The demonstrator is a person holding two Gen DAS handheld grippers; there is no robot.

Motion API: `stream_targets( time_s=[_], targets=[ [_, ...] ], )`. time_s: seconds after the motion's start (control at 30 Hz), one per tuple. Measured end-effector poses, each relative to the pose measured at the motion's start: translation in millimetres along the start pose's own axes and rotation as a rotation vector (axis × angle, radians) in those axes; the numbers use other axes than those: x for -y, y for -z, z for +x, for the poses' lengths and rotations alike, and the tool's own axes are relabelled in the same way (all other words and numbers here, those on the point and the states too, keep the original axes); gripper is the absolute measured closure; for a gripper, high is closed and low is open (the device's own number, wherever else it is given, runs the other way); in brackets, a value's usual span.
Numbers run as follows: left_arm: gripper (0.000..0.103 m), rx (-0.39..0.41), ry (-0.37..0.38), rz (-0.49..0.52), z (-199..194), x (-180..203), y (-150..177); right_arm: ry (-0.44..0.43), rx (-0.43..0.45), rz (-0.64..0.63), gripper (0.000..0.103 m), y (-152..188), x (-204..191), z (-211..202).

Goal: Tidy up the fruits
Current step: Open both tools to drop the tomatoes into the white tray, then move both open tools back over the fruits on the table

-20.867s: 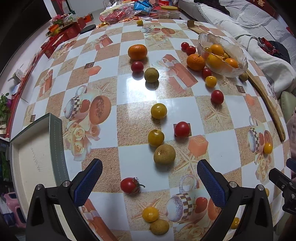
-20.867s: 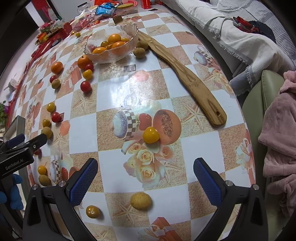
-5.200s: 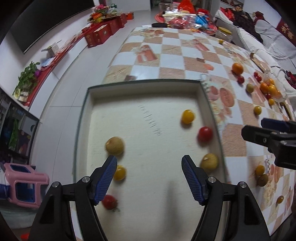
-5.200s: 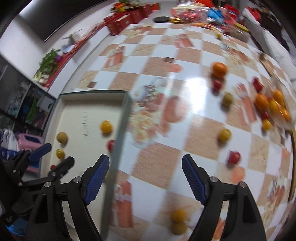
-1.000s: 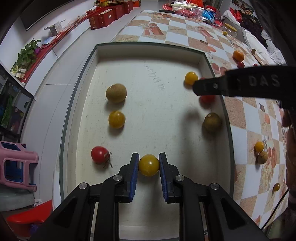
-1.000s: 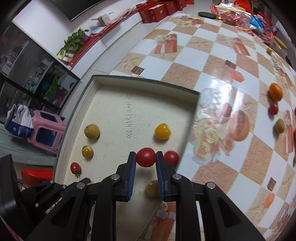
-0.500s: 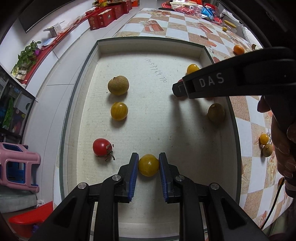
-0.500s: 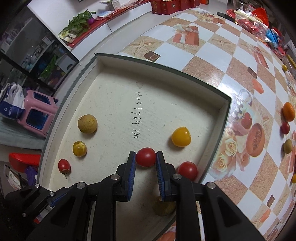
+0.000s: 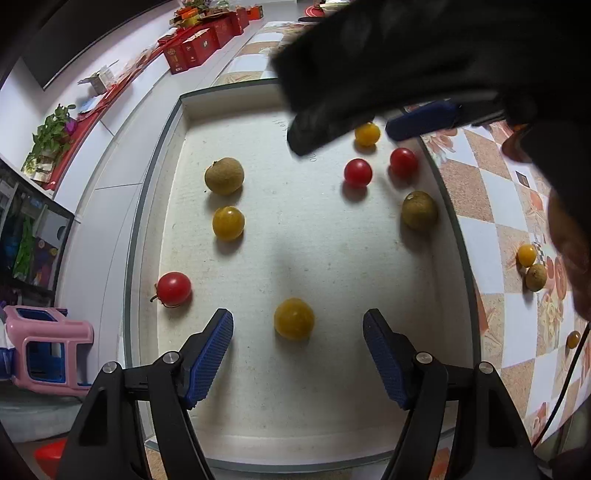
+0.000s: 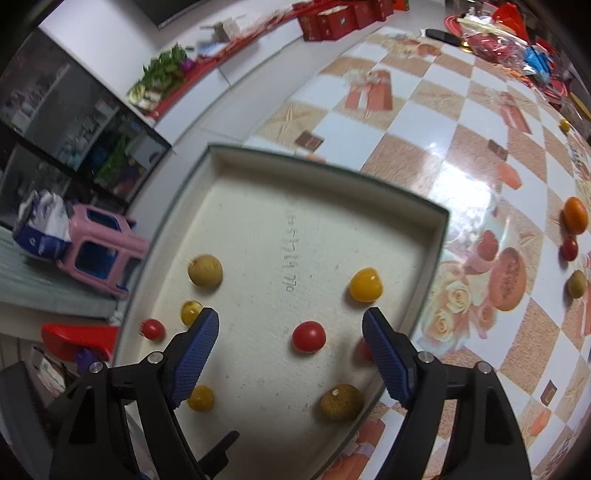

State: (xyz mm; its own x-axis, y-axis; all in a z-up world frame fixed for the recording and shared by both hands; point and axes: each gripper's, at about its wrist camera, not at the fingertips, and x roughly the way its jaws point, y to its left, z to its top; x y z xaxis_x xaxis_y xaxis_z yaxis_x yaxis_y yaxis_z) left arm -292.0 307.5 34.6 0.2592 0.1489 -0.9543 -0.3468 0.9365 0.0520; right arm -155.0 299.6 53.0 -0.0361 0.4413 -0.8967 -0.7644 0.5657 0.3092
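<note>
Sorting is well under way: eight small round fruits lie inside the shallow cream-lined cardboard box with a grey-green rim (image 9: 140,221). The left hand-held gripper (image 9: 297,352) has its blue ribbed jaws opening, and a smooth yellow cherry tomato (image 9: 294,318) sits free on the box floor between them, touching neither pad. The right hand-held gripper (image 10: 290,338) is likewise opening over a glossy red cherry tomato (image 10: 308,336), which rests loose on the lining between its jaws. Around them in the box are two brown rough-skinned longans, two more red tomatoes and two more yellow ones.

Work remains, in my judgement: out on the checked orange-and-white glossy tabletop (image 10: 458,155), to the right, an orange mandarin (image 10: 575,220), another red tomato, a brownish fruit and a few small yellow ones are not yet collected.

Beyond the tabletop's far-left edge stand red gift boxes (image 10: 332,18), a leafy potted plant and a pink plastic stool (image 10: 103,254) on the floor.
</note>
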Motion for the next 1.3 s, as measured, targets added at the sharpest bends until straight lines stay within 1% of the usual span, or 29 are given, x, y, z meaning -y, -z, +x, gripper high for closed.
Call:
stream_targets(
  time_s=[0.13, 0.27, 0.37, 0.6, 0.7, 0.8, 0.93, 1.1, 1.17, 1.23, 1.3],
  targets=[
    [0.029, 0.017, 0.002, 0.034, -9.9, 10.3, -9.0, 0.023, 0.055, 0.058, 0.020, 5.7, 17.2, -25.4],
    [0.029, 0.047, 0.011, 0.068, -17.6, 20.1, -18.7, 0.073, 0.091, 0.153, 0.020, 25.8, 50.9, -50.6],
    [0.029, 0.072, 0.030, 0.104, -23.5, 35.0, -28.5, 0.111, 0.094, 0.215, 0.020, 41.3, 79.7, -64.0],
    [0.029, 0.086, 0.096, 0.196, -30.8, 84.4, -44.0, 0.208, 0.096, 0.373, 0.020, 103.8, 145.0, -95.3],
    [0.029, 0.079, 0.126, 0.221, -28.6, 103.9, -56.3, 0.253, 0.092, 0.429, 0.020, 129.0, 169.5, -104.7],
    [0.029, 0.075, 0.140, 0.230, -23.7, 120.7, -68.9, 0.278, 0.088, 0.478, 0.020, 144.8, 192.0, -112.0],
    [0.029, 0.068, 0.145, 0.207, -15.7, 138.2, -93.1, 0.296, 0.104, 0.512, 0.020, 149.8, 213.8, -119.9],
    [0.029, 0.077, 0.166, 0.153, -2.0, 155.8, -136.8, 0.327, 0.143, 0.544, 0.020, 141.3, 239.8, -125.0],
    [0.029, 0.074, 0.172, 0.138, 9.1, 165.8, -155.8, 0.339, 0.162, 0.547, 0.020, 135.2, 250.1, -125.8],
    [0.029, 0.069, 0.176, 0.128, 18.9, 174.5, -168.5, 0.352, 0.180, 0.549, 0.023, 130.8, 258.0, -126.7],
    [0.029, 0.064, 0.191, 0.116, 32.2, 185.3, -182.2, 0.354, 0.189, 0.557, 0.035, 126.8, 267.8, -125.4]
  ],
)
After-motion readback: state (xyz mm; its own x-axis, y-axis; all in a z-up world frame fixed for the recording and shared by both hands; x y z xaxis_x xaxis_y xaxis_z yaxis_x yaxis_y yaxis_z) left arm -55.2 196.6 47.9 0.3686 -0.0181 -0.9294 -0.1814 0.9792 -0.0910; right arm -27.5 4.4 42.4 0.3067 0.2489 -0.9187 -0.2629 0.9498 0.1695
